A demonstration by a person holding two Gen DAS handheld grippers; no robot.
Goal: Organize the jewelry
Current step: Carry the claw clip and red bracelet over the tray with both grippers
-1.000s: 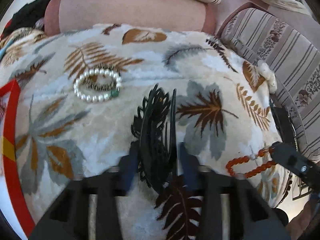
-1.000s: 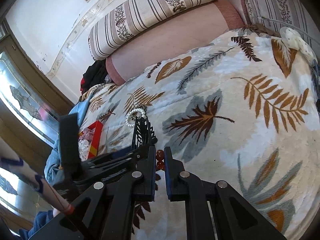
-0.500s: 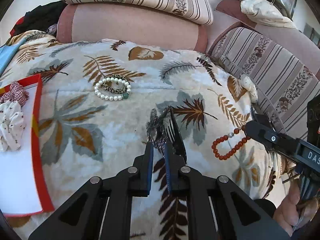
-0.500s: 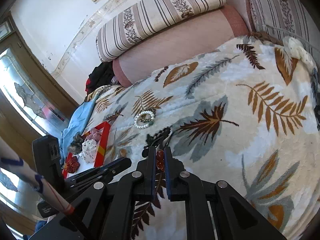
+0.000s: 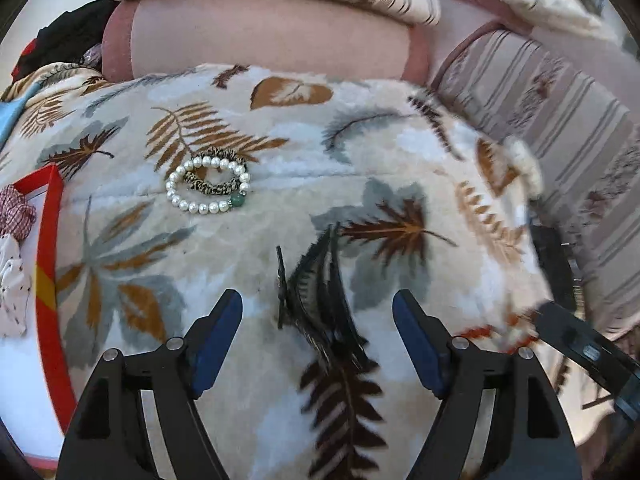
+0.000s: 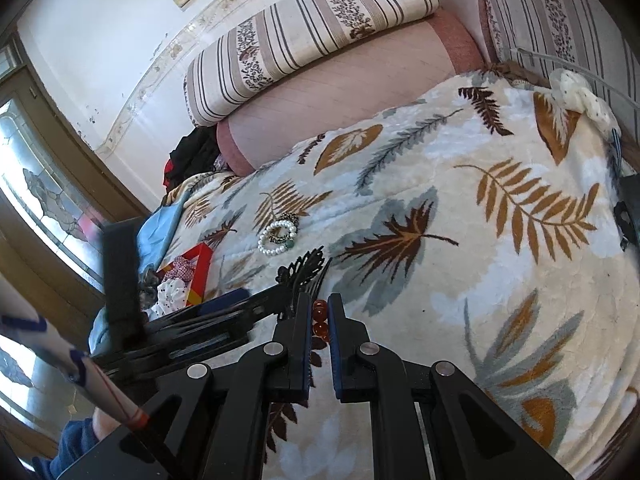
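A black hair comb (image 5: 320, 292) lies on the leaf-print blanket between the open fingers of my left gripper (image 5: 318, 320), which holds nothing. It also shows in the right wrist view (image 6: 306, 268). A pearl bracelet (image 5: 208, 186) with a striped hair tie inside it lies farther back; it shows in the right wrist view too (image 6: 278, 236). My right gripper (image 6: 319, 312) is shut on an orange bead bracelet (image 6: 319, 318). The bracelet appears blurred in the left wrist view (image 5: 492, 332). A red-rimmed tray (image 5: 46, 280) at the left holds scrunchies.
The blanket (image 6: 480, 240) covers a bed. A pink bolster (image 5: 260, 44) and striped cushions (image 6: 312, 28) line the back and right. A white scrunchie (image 6: 580, 98) lies at the far right corner. Dark clothes (image 6: 192, 156) lie at the back left.
My left gripper has opened and let go of the black comb, which now lies on the blanket. It has also dropped lower. My right gripper still holds the orange beads.
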